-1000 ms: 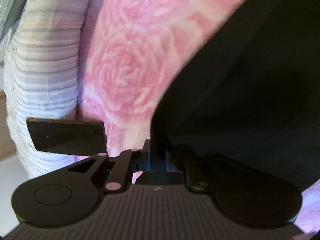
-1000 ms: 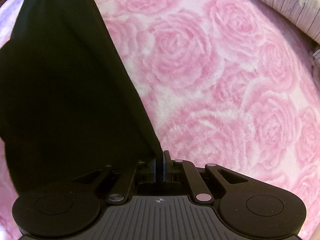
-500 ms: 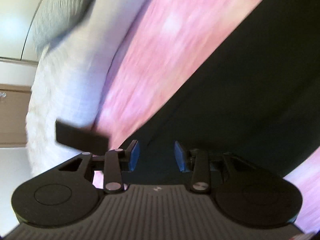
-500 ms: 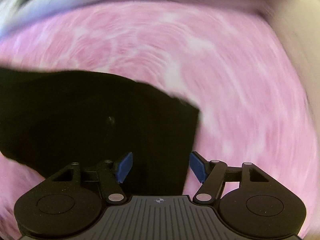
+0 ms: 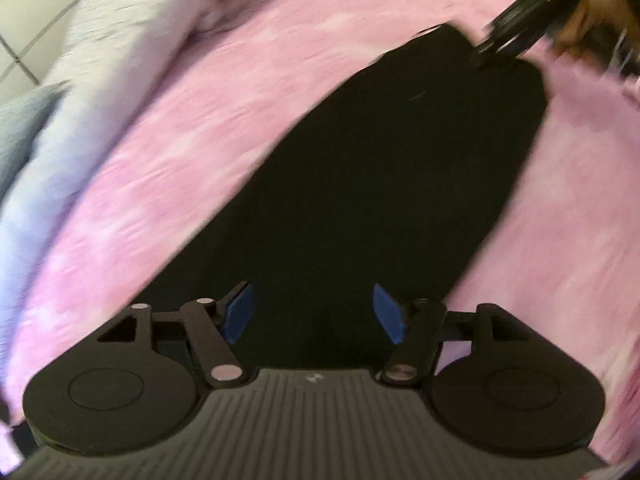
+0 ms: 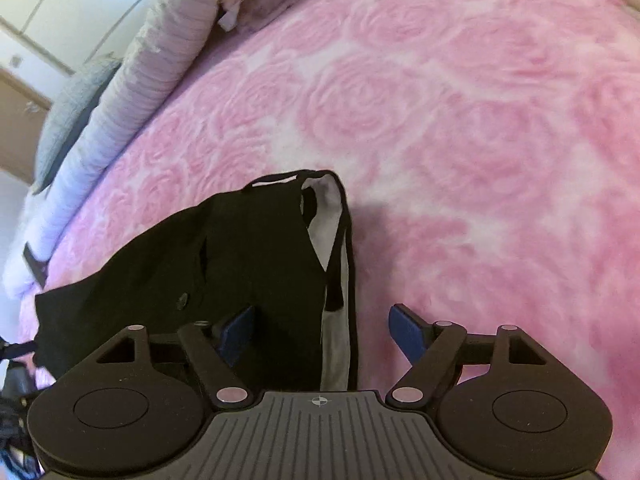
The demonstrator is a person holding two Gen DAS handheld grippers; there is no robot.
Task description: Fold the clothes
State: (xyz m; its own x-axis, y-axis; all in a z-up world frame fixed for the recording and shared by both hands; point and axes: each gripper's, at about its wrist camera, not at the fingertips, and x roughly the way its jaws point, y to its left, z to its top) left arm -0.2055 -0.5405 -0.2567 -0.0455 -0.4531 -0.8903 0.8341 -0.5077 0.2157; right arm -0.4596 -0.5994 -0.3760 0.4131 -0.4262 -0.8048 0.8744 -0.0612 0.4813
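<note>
A black garment lies flat on the pink rose-patterned blanket. In the right wrist view the same black garment shows a button and a white lining along its right edge. My left gripper hovers open over one end of it, blue pads apart, nothing between them. My right gripper is open above the other end, holding nothing. In the left wrist view the right gripper appears at the garment's far end, held by a person's hand.
A striped white-grey duvet and a grey pillow lie along the blanket's left side. A small dark tag sits at the duvet's edge. Wide pink blanket spreads to the right of the garment.
Both grippers were shut on the black garment a second ago. They have opened, let it drop flat on the blanket, and pulled back above it.
</note>
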